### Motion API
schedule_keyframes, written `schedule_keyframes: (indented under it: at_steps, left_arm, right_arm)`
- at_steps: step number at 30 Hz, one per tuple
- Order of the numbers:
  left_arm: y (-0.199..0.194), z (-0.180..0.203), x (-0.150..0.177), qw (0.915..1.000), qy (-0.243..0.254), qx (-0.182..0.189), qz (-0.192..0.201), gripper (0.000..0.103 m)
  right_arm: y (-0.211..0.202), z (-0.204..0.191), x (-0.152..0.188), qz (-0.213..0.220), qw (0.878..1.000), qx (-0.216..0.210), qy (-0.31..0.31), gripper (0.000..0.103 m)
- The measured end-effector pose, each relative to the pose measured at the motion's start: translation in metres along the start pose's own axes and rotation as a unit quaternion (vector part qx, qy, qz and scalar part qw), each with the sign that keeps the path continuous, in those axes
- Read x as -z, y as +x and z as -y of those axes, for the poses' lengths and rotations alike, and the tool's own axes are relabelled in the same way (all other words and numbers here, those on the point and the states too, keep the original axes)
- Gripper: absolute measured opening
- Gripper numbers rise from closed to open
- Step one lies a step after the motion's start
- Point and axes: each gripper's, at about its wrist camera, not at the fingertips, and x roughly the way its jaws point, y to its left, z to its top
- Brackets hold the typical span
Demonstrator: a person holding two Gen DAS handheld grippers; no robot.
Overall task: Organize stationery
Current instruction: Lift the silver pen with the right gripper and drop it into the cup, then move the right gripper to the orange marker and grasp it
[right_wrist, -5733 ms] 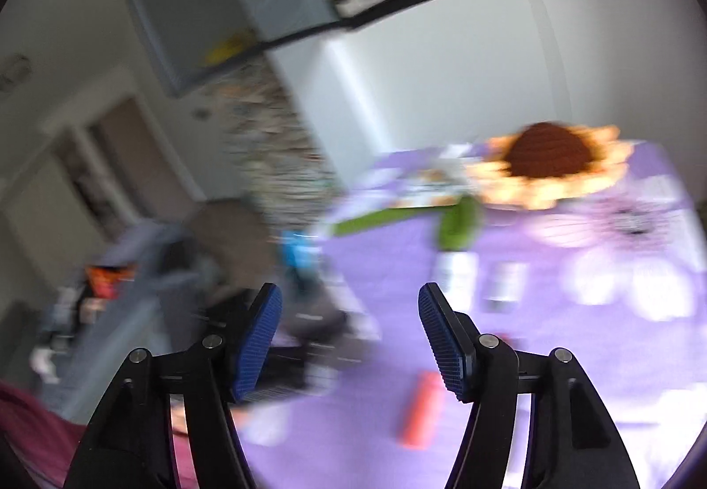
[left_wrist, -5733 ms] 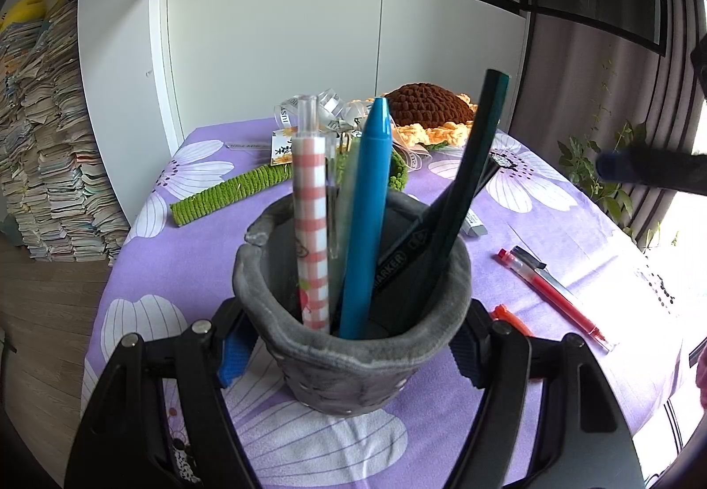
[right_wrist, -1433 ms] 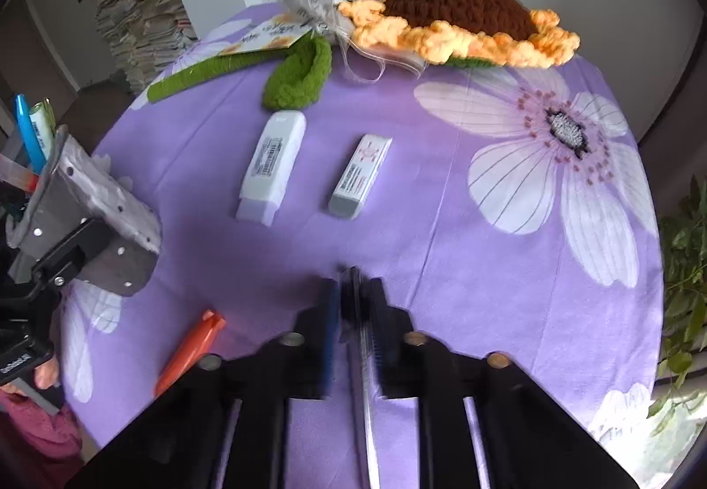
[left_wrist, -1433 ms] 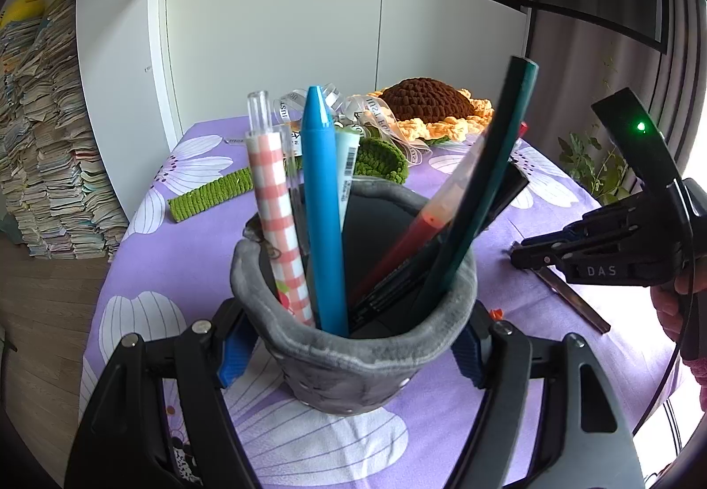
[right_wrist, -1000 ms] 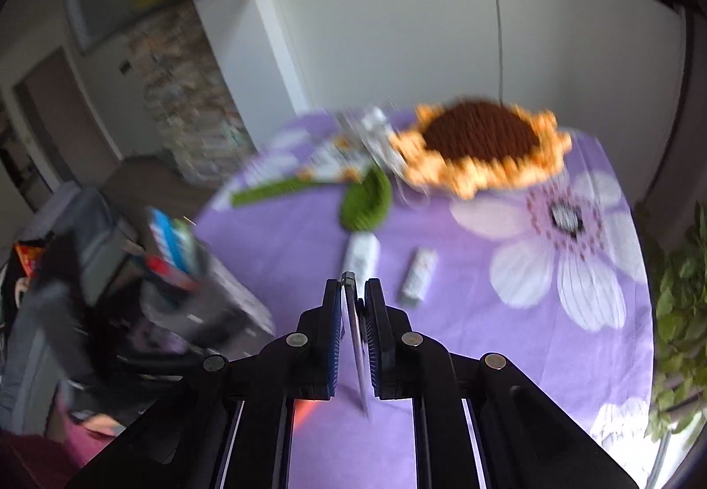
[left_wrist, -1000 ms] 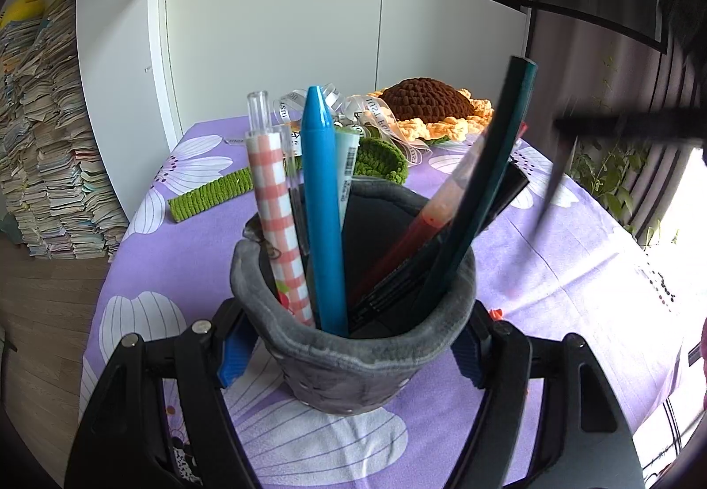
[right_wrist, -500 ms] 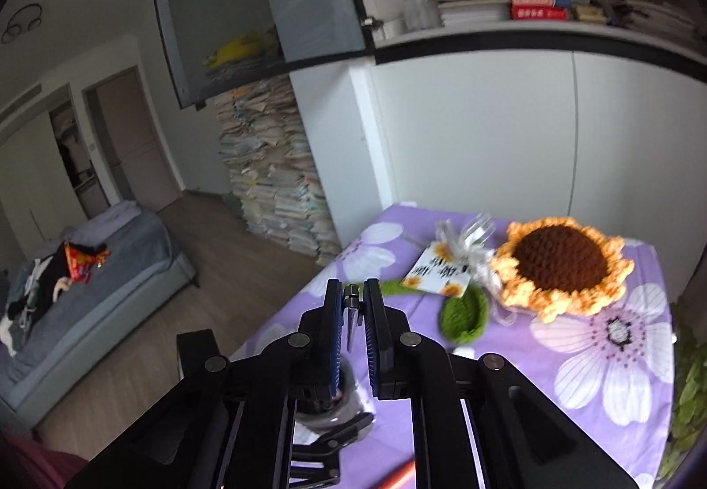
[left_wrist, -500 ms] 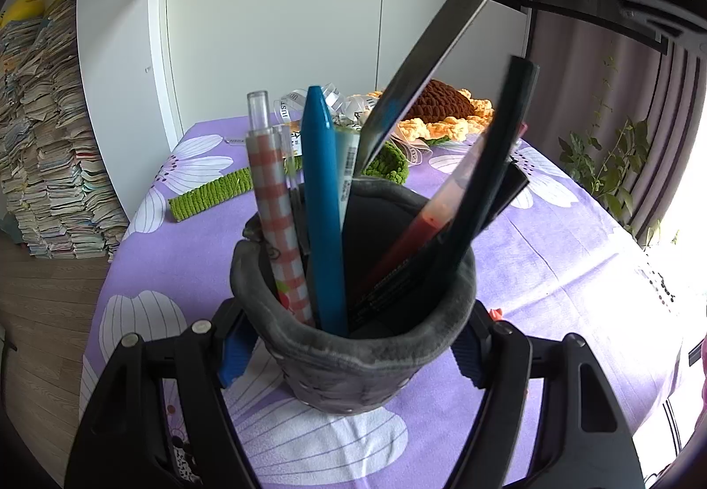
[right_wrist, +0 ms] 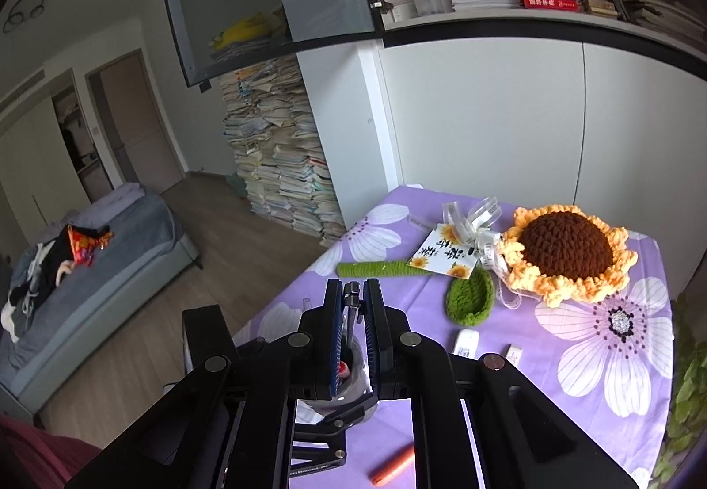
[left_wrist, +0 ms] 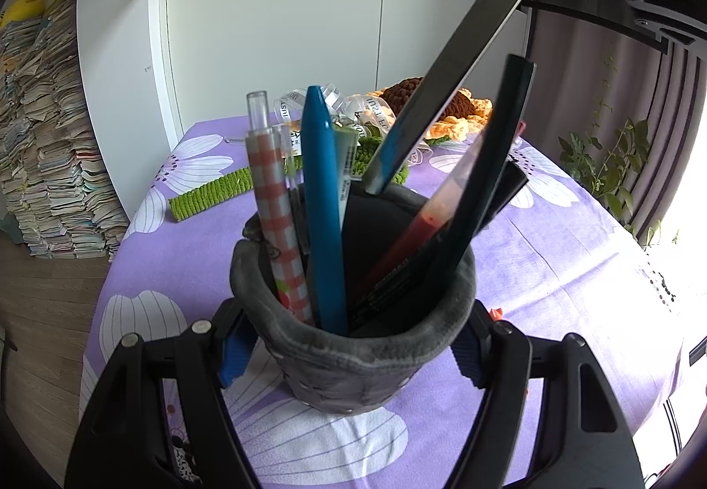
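Observation:
My left gripper (left_wrist: 349, 343) is shut on a grey felt pen holder (left_wrist: 353, 352) standing on the purple flowered table (left_wrist: 574, 259). The holder has several pens in it: a checked one (left_wrist: 276, 197), a blue one (left_wrist: 324, 197), a red one and a dark green one (left_wrist: 490, 175). My right gripper (right_wrist: 353, 312) is shut on a black pen (left_wrist: 446, 78) and holds it slanted above the holder, tip at the holder's far rim. The holder shows below the right gripper (right_wrist: 353, 378).
An orange pen (right_wrist: 393, 467) lies on the table near the holder. Two white erasers (right_wrist: 466, 343) lie further off. A crochet sunflower (right_wrist: 565, 250), green leaf (right_wrist: 470, 296), ribbon and card sit at the back. A white cabinet and book stacks stand behind.
My right gripper picked the black pen off the table, lifted it and swung it over the holder. In the last half second the pen's tip came down to the holder's rim.

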Motion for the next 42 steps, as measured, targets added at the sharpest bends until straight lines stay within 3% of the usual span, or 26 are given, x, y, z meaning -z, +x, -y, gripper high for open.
schedule_keyframes:
  at_steps: [9, 19, 24, 29, 33, 37, 42]
  left_arm:
    - [0.000, 0.000, 0.000, 1.0000, 0.002, 0.000, 0.000, 0.073]
    - [0.000, 0.001, 0.000, 1.0000, 0.001, 0.001, 0.000, 0.073]
    - [0.001, 0.000, 0.001, 1.0000, -0.001, 0.002, 0.001, 0.073]
    - [0.001, 0.001, 0.001, 1.0000, -0.001, 0.002, 0.001, 0.073]
    - [0.001, 0.002, 0.000, 1.0000, -0.001, 0.002, 0.001, 0.073]
    - [0.001, 0.002, 0.001, 1.0000, 0.000, 0.001, 0.001, 0.073]
    - [0.001, 0.002, 0.001, 1.0000, 0.000, 0.001, 0.001, 0.073]
  right_arm:
    - [0.001, -0.003, 0.001, -0.010, 1.000, -0.001, -0.009, 0.011]
    - [0.040, 0.016, 0.014, -0.074, 0.996, -0.040, 0.044, 0.011]
    - [0.031, 0.023, 0.017, -0.067, 0.996, -0.032, 0.058, 0.011]
    - [0.019, 0.034, 0.027, -0.073, 0.995, 0.005, 0.074, 0.011]
    - [0.037, 0.059, 0.061, -0.147, 0.981, 0.046, 0.122, 0.011]
    - [0.062, 0.081, 0.098, -0.221, 0.957, 0.042, 0.182, 0.011]
    - [0.079, 0.089, 0.112, -0.244, 0.945, 0.031, 0.216, 0.011]
